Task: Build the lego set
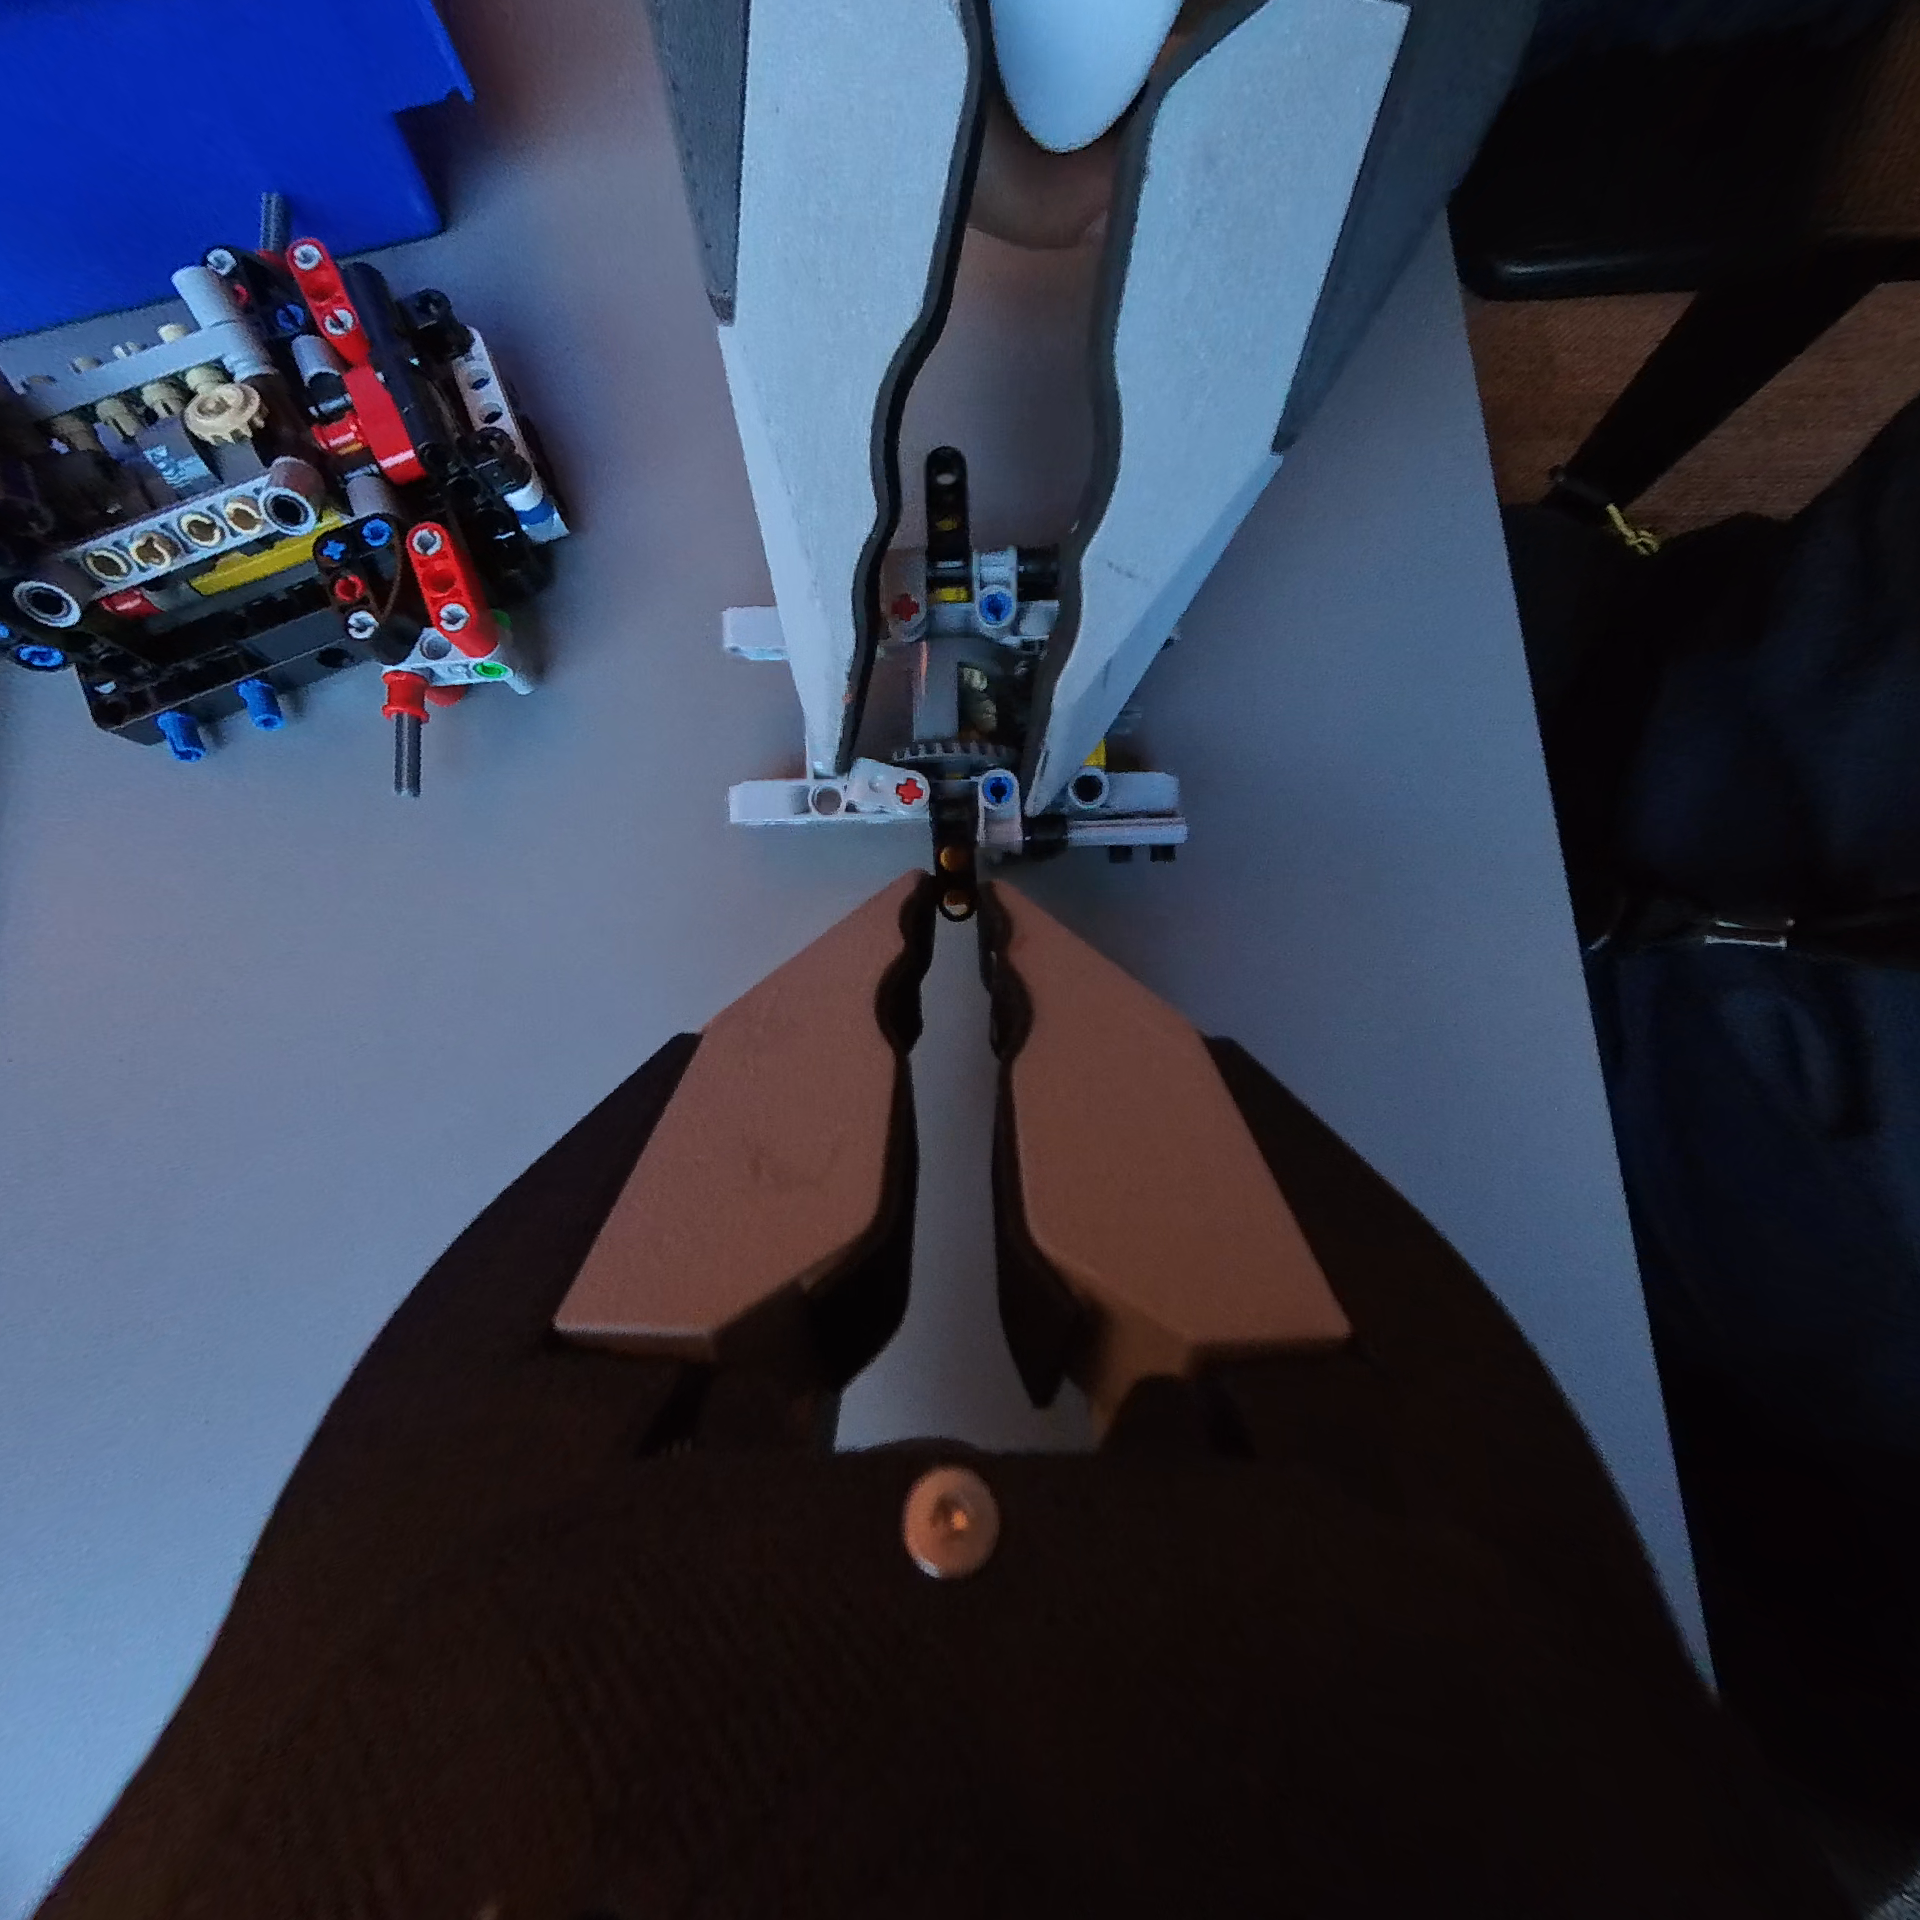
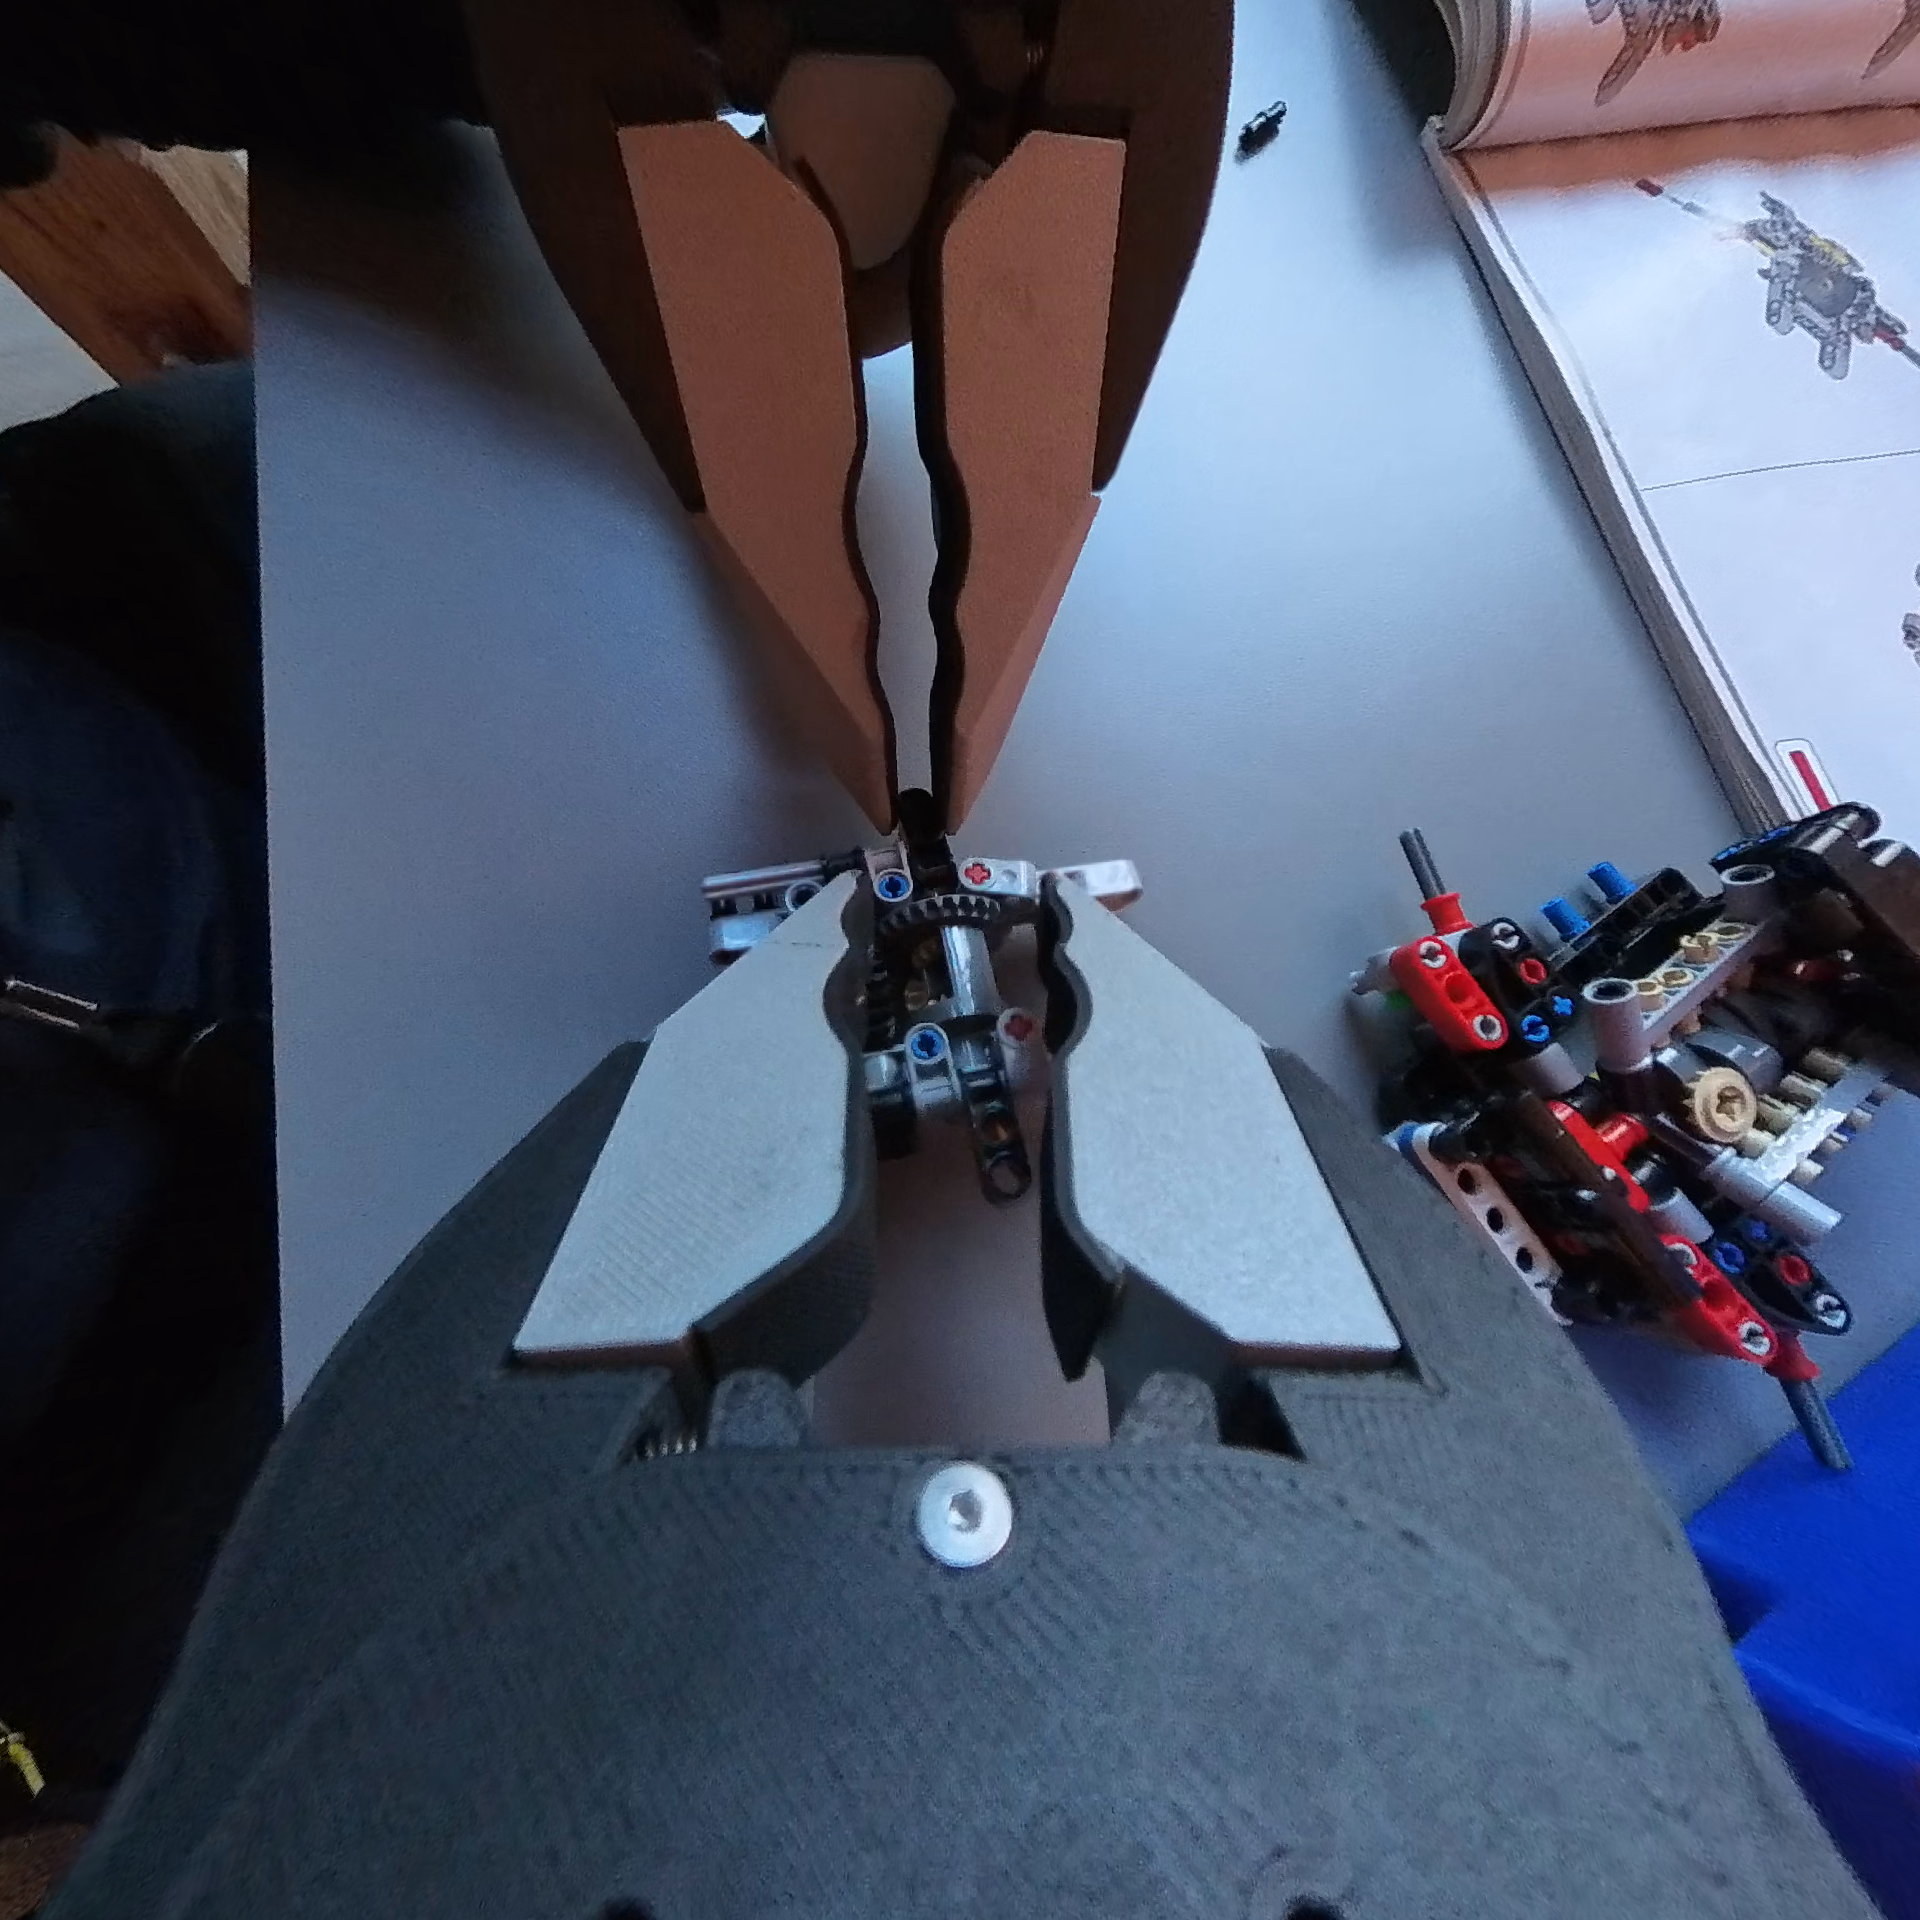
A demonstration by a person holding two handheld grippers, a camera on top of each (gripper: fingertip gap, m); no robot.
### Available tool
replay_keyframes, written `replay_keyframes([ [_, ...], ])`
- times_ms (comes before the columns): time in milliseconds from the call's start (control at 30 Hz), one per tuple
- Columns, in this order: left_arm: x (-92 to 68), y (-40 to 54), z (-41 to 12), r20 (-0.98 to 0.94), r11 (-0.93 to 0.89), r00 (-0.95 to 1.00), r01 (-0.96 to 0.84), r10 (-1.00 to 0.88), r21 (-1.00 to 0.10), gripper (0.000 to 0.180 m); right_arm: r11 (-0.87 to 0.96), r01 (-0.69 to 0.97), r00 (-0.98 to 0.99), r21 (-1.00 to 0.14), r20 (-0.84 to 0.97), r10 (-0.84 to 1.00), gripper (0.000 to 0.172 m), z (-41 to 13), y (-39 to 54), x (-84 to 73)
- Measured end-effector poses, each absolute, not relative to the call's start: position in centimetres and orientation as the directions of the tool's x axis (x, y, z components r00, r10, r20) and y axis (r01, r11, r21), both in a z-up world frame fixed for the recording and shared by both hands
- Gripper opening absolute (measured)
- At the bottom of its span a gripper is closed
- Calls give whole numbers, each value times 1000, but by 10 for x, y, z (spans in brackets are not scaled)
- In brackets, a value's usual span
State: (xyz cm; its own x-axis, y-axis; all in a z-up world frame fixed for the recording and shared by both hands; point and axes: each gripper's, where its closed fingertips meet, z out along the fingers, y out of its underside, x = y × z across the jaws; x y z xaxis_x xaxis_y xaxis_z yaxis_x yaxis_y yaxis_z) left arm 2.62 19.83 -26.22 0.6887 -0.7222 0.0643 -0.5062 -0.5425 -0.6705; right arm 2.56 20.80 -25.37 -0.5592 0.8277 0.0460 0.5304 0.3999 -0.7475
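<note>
A small grey gear assembly (image 2: 961, 987) with blue and red pins lies on the grey table (image 1: 312, 1039). My right gripper (image 2: 956, 894), with grey fingers, straddles it, and both pads press on its sides. In the left wrist view this gripper (image 1: 935, 779) comes in from the top over the assembly (image 1: 971, 613). A thin black beam (image 1: 953, 862) sticks out of the assembly's end. My left gripper (image 1: 954, 899), with brown fingers, is shut on the tip of that beam. The right wrist view shows the left gripper (image 2: 920, 821) pinching the black beam's end (image 2: 916, 805).
A larger black, red and grey brick build (image 1: 281, 499) sits to one side, also in the right wrist view (image 2: 1621, 1091). A blue bin (image 1: 208, 135) lies behind it. An open instruction booklet (image 2: 1766, 364) and a loose black pin (image 2: 1262, 120) lie farther off. The table edge (image 1: 1507, 623) is close.
</note>
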Motion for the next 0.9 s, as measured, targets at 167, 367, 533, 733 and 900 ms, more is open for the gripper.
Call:
replay_keyframes([
  [167,26,198,-262,92,-549,685,-488,-723,-678,5,383,521,-564,-763,29,825,28,-254,207,25],
  [367,26,197,-261,102,-546,680,-480,-726,-687,5,342,504,-568,-793,-6,823,28,-254,206,25],
  [533,26,196,-261,115,-548,675,-474,-729,-690,5,315,482,-581,-817,-29,813,29,-254,204,25],
  [733,29,193,-260,134,-544,658,-472,-741,-693,5,348,453,-607,-820,2,794,29,-254,200,26],
  [900,29,192,-259,140,-543,650,-474,-747,-693,5,376,430,-629,-821,26,777,29,-254,198,27],
])
